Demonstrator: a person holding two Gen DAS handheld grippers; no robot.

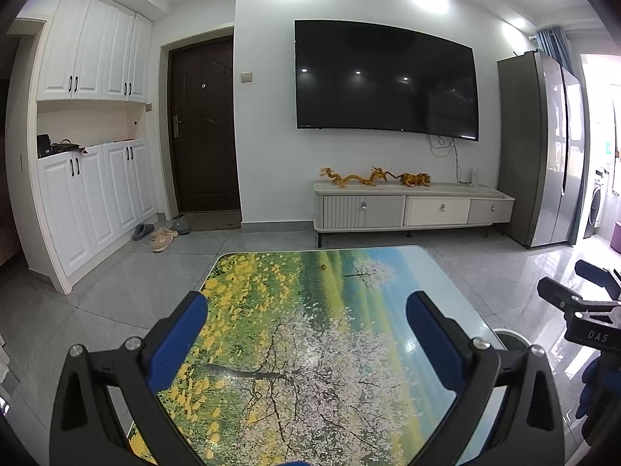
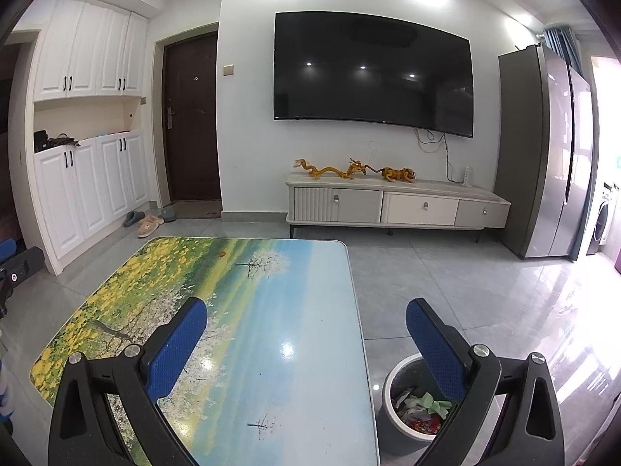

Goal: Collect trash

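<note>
A low table (image 1: 310, 330) (image 2: 271, 310) printed with a flowering landscape fills the foreground. A small orange scrap (image 1: 322, 266) (image 2: 222, 253) lies near its far edge. On the floor right of the table stands a round grey bin (image 2: 392, 384) holding crumpled wrappers (image 2: 421, 411); only its rim (image 1: 512, 338) shows in the left wrist view. My left gripper (image 1: 306, 326) hangs open over the table with nothing between its blue pads. My right gripper (image 2: 306, 330) is open too, straddling the table's right edge, its right finger (image 2: 434, 345) above the bin. It appears at the right edge of the left wrist view as the right gripper (image 1: 582, 310).
Grey tiled floor surrounds the table. Ahead stand a low TV cabinet (image 1: 411, 209) with golden figurines, a wall TV (image 1: 384, 81), a dark door (image 1: 203, 132), white cupboards (image 1: 89, 194), slippers (image 1: 161, 237) and a tall fridge (image 1: 543, 147) at right.
</note>
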